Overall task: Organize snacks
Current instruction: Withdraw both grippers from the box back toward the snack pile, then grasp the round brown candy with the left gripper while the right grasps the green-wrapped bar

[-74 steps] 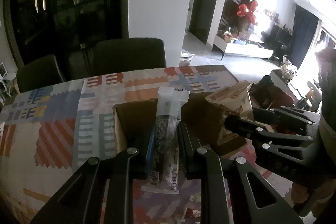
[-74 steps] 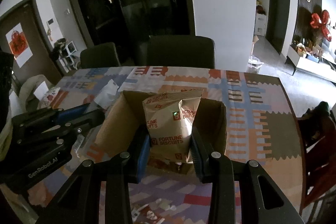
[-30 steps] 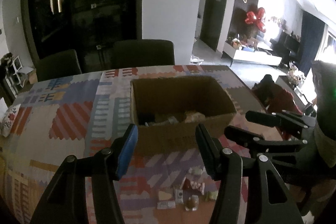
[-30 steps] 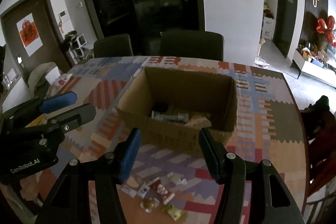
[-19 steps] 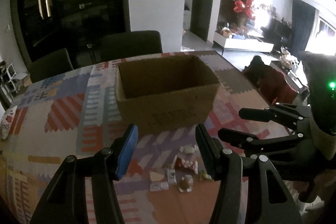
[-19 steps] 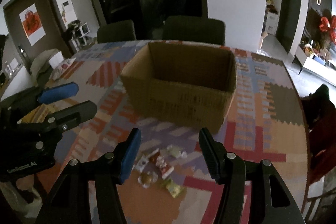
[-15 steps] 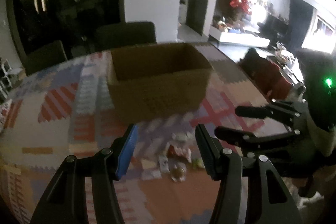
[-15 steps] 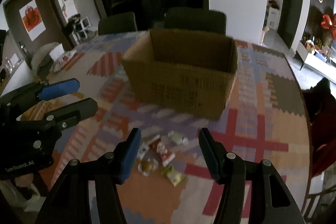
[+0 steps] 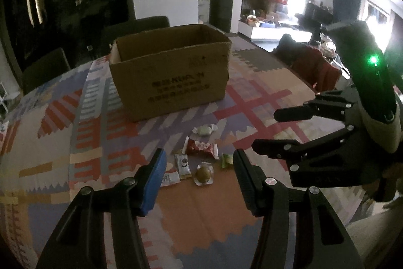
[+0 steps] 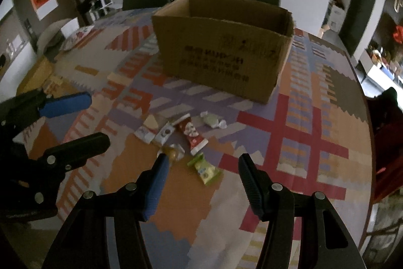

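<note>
The open brown cardboard box [image 9: 171,77] is standing on the patchwork-patterned tablecloth [image 9: 75,143] behind small crinkly sweets [image 10: 191,135], probably light and slippery, best pinched mid-wrapper, while left gripper [image 9: 199,165] and right gripper [image 10: 201,165] are hovering released, empty; only the right view is showing the green packet [image 10: 205,169] fully.

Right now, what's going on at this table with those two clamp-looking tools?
A person is tidying snacks, holding a gripper in each hand. Both the left gripper and the right gripper are open and empty, hanging over a small scatter of wrapped sweets on the patterned tablecloth: a red packet, a green packet, a pale twisted candy and a few more. Just behind them stands an open cardboard box.
</note>
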`<state>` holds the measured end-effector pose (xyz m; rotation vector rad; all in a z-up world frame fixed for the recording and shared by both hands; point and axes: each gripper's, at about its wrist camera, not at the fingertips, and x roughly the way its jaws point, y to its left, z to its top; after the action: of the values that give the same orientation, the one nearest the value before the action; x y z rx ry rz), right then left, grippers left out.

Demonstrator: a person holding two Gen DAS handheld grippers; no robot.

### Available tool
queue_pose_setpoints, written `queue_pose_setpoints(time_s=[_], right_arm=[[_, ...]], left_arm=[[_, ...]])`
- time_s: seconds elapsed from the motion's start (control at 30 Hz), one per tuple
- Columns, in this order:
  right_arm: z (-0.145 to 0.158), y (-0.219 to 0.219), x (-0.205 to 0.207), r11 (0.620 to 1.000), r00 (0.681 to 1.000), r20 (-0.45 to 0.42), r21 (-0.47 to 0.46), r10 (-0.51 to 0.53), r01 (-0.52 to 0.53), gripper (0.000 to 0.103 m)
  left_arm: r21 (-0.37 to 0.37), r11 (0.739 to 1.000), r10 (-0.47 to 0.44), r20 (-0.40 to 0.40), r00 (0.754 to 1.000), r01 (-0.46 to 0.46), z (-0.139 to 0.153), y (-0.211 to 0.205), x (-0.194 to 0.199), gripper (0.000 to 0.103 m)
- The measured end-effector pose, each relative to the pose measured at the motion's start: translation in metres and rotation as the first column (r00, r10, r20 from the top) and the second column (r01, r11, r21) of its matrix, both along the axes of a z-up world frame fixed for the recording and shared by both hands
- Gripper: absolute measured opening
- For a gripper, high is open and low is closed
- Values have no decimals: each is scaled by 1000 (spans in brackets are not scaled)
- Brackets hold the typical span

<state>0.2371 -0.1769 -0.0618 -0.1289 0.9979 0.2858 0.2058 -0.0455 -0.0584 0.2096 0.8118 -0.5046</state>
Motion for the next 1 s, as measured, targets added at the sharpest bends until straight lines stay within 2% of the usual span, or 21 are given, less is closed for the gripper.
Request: queue_pose_setpoints(time_s=[0.17, 0.23, 0.63, 1.0], right_arm=[[-12, 2, -7, 1000, 999, 15, -5, 30, -30, 58], [-18, 2, -8, 999, 999, 21, -6, 42, -42, 58], [-56, 7, -4, 982, 983, 37, -75, 178, -175, 58], [-83, 5, 21, 973, 973, -14, -8, 230, -230, 49]], left_arm=[[20, 1000, -14, -3, 1000, 14, -18, -4, -5, 44], [31, 999, -26, -15, 1000, 27, -28, -8, -6, 36], [89, 995, -32, -81, 996, 39, -72, -27, 8, 28], [110, 994, 5, -144, 990, 11, -101, -34, 33, 25]])
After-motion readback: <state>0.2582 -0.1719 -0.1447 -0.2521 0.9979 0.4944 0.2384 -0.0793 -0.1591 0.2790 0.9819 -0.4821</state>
